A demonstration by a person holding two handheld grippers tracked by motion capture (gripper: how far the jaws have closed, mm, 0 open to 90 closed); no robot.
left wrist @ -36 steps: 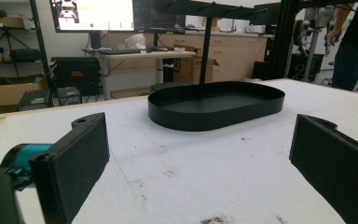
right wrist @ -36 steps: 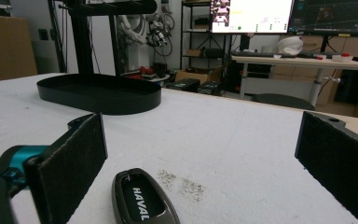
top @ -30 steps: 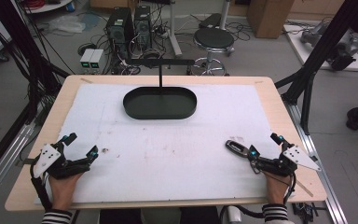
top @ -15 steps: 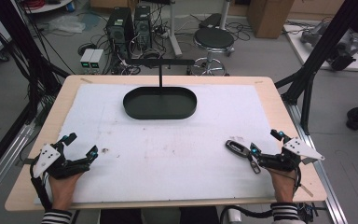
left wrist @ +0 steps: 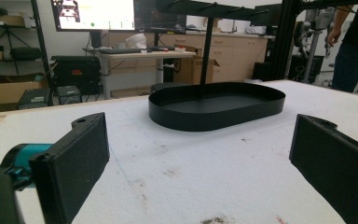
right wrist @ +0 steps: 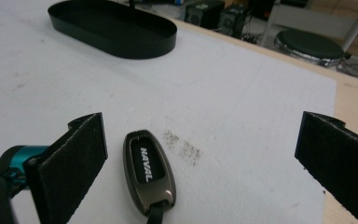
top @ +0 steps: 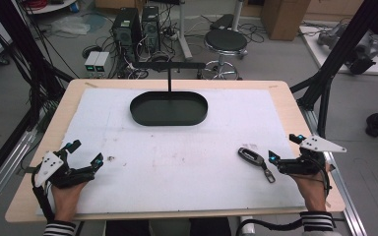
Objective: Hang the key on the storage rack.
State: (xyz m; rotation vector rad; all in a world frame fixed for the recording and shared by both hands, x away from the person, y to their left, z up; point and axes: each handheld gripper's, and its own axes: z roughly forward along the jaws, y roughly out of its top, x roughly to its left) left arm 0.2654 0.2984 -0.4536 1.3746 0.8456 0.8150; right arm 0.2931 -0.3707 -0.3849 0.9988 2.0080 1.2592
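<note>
Metal and hard plastic, we judge: the dark grey oval key fob point(right wrist: 148, 176) with its short black strap looks stiff, light and smooth enough to slip, so we'd pinch its long sides. It lies flat on the white foam mat point(top: 177, 162), just ahead of our right gripper point(top: 283, 152), whose jaws stand wide apart, holding nothing. Our left gripper point(top: 84, 151) rests wide open and empty. Compared with a second ago, the right gripper has turned and drawn slightly back from the fob.
</note>
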